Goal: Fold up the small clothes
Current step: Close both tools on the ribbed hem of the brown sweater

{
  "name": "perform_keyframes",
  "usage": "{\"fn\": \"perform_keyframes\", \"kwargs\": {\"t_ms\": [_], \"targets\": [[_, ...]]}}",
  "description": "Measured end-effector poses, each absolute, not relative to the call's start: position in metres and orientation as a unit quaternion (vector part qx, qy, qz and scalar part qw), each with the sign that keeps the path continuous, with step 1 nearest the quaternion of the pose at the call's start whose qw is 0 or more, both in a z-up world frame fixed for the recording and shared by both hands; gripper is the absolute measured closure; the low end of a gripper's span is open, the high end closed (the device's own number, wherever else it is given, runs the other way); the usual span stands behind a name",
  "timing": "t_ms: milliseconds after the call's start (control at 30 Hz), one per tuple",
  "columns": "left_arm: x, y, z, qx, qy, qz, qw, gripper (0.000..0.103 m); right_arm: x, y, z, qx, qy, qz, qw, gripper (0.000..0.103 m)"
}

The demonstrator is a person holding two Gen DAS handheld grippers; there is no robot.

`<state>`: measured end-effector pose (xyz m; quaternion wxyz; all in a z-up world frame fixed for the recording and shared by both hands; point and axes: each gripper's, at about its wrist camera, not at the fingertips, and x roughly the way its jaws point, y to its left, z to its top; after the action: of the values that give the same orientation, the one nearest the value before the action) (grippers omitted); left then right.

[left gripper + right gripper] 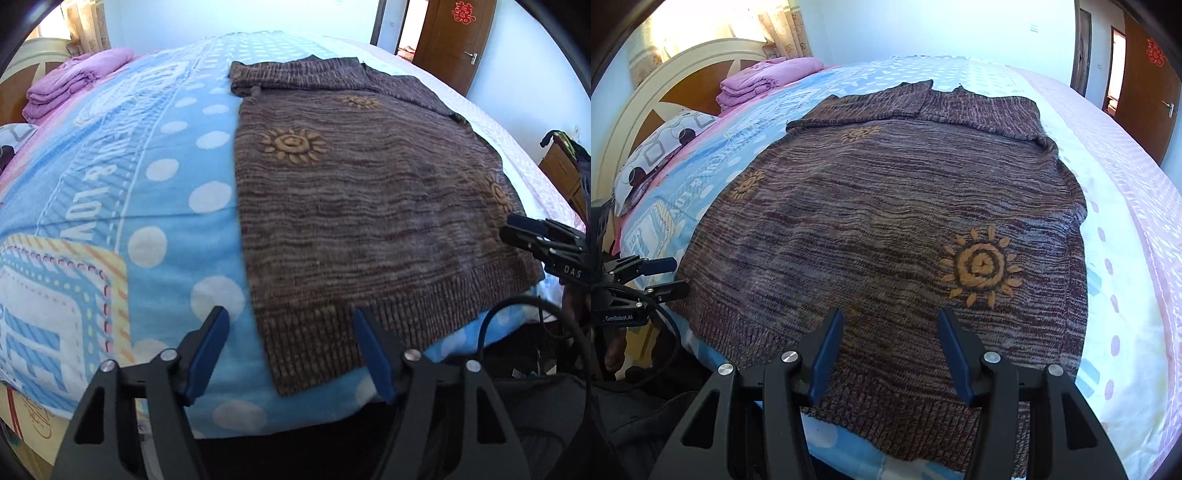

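Brown sweater [886, 221] lies flat on the bed [155, 206], hem nearest me. Left gripper [291, 350] and right gripper [892, 350] hover over that hem, jaws partly open, empty, placed to pinch it.

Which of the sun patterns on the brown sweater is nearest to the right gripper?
The large sun just beyond the right gripper, near the sweater's ribbed hem; the other two suns lie farther up.
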<state>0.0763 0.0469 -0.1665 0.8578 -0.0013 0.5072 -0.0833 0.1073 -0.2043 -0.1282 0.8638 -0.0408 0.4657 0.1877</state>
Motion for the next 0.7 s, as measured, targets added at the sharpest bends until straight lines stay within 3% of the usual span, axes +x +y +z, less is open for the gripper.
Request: {"fn": "perform_keyframes", "kwargs": {"t_ms": [200,333,400,433,700], "targets": [[0.071,0.042,-0.168,-0.001,0.504,-0.085,0.86,0.056,0.104,-0.199,-0.128,-0.048,0.464,0.196,0.863,0.049],[0.068,0.037,-0.172,0.016,0.5,-0.081,0.862,0.064,0.104,-0.199,-0.128,-0.045,0.463,0.196,0.863,0.048],[0.068,0.036,-0.17,0.019,0.496,-0.083,0.864,0.088,0.104,-0.2,-0.127,-0.043,0.462,0.195,0.864,0.048],[0.067,0.036,-0.169,0.015,0.495,-0.092,0.864,0.092,0.104,-0.202,-0.126,-0.041,0.461,0.193,0.865,0.048],[0.064,0.041,-0.149,0.011,0.463,-0.1,0.881,0.094,0.092,-0.259,-0.102,-0.006,0.452,0.133,0.882,0.048]]}}
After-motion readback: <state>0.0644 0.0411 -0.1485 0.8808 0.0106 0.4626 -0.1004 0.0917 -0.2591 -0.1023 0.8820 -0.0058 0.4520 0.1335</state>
